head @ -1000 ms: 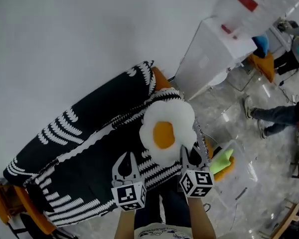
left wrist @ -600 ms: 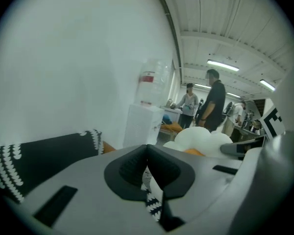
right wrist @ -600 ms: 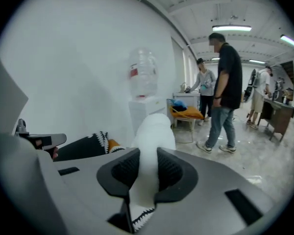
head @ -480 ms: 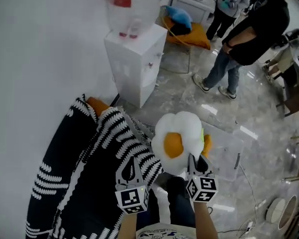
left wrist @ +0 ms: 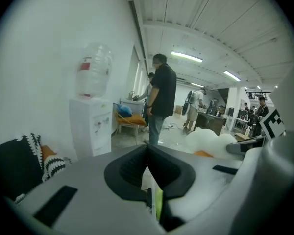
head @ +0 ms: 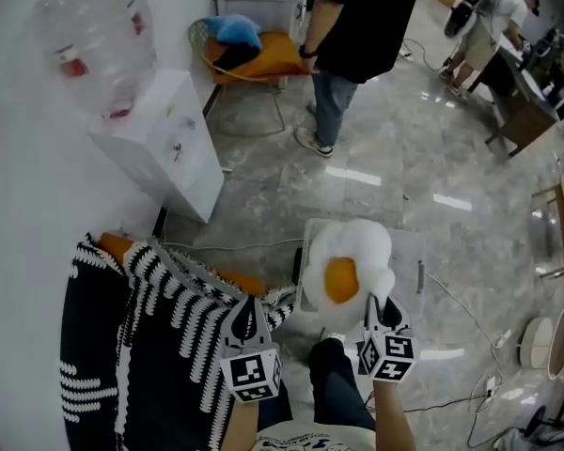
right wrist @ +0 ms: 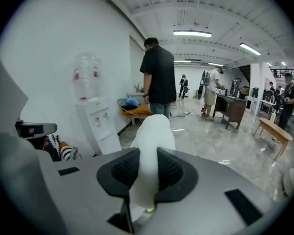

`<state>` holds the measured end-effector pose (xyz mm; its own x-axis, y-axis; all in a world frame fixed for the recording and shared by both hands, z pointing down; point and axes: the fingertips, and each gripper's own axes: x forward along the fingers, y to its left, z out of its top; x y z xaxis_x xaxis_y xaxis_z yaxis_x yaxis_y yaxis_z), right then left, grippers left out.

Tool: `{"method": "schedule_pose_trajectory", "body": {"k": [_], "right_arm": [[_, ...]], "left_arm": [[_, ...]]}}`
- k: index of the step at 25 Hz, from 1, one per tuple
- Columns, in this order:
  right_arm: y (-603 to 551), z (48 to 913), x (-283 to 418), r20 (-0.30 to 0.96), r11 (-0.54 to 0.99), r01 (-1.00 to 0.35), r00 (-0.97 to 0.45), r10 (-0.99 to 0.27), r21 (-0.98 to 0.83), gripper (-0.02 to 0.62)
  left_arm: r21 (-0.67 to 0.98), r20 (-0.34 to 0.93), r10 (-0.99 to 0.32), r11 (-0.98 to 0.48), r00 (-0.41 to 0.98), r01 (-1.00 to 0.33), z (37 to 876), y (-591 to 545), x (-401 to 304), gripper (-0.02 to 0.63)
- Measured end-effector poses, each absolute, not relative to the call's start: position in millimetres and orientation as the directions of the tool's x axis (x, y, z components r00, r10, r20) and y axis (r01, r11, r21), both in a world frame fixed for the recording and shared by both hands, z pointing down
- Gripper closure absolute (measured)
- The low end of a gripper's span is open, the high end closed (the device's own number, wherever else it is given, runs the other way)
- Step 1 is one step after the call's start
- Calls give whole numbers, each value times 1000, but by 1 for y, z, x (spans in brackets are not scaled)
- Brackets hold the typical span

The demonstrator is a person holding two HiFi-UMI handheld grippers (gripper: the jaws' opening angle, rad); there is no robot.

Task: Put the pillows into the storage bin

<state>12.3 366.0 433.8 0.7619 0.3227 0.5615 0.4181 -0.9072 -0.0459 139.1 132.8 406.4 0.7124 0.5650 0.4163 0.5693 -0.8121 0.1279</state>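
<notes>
The right tongs [head: 380, 306] are closed on the edge of the egg pillow [head: 343, 272], with the white plush pinched between them; the left tongs [head: 247, 321] are shut together and hold nothing. The pillow is up in the air and, in the head view, it covers the clear bin [head: 409, 244] on the floor. Left of it lies a black-and-white blanket [head: 113, 346], and farther off a water dispenser [head: 164, 148] stands at the wall.

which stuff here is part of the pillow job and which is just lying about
In the job: fried-egg pillow, gripped by the right tool; clear storage bin on the floor.
Lying about: water dispenser, black-and-white throw, orange chair.
</notes>
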Motion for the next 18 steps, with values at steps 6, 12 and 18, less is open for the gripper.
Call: {"method": "schedule_pose_trajectory", "body": {"k": [6,12,18], "right_arm": [[493,450,-22,602,-901,433,719,346,1,503],[587,474,-50,637,-894,445,674,373,53,503],[642,505,-67,672,-872,481,617,410,91,500]], "left_arm": [[126,431,592,-787,682,604,410,268,118,592],[127,445,622,-756,645,642,424,373,101,592],[108,484,653,-705,582,701,450,437,98,592]]}}
